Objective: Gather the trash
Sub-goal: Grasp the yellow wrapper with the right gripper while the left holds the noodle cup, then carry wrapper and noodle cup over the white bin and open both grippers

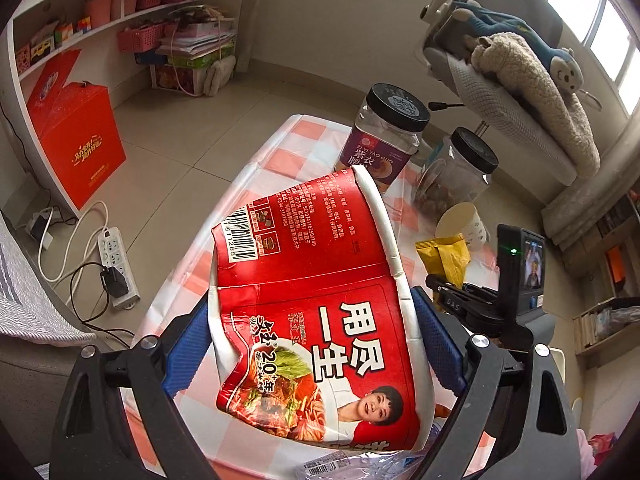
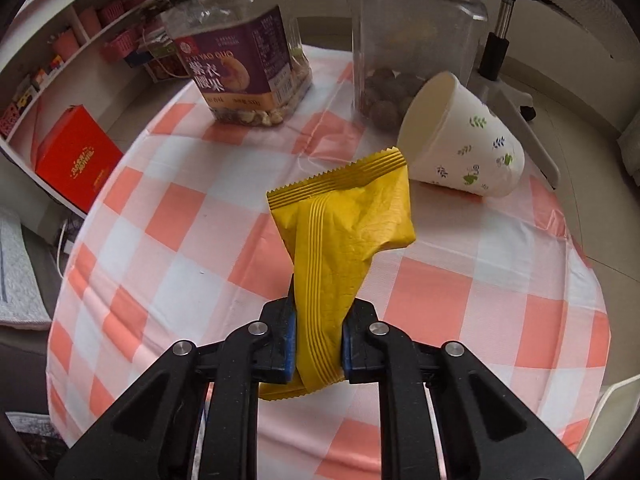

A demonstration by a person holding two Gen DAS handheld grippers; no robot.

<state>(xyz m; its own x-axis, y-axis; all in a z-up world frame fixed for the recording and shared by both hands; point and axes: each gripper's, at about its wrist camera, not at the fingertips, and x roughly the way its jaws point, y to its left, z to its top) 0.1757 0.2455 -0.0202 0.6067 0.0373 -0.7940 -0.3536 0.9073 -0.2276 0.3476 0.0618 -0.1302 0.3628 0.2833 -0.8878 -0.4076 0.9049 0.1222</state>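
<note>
My left gripper [image 1: 316, 340] is shut on a crushed red and white instant noodle cup [image 1: 316, 292], held above the checked table [image 1: 280, 156]. My right gripper [image 2: 319, 344] is shut on a crumpled yellow snack wrapper [image 2: 344, 224], lifted off the tablecloth [image 2: 180, 216]; the wrapper also shows in the left wrist view [image 1: 444, 256], with the right gripper's body [image 1: 516, 280] beside it. A white paper cup with leaf print [image 2: 464, 144] lies on its side at the table's far right, also in the left view [image 1: 464, 220].
Two clear jars with black lids stand at the table's far edge: a purple-labelled nut jar [image 2: 244, 68] and a jar of round brown nuts [image 2: 412, 48]. A crinkled clear plastic wrapper [image 1: 344, 468] lies below the noodle cup. A red box [image 1: 76, 136], a power strip [image 1: 116, 264] and a chair [image 1: 512, 76] stand around the table.
</note>
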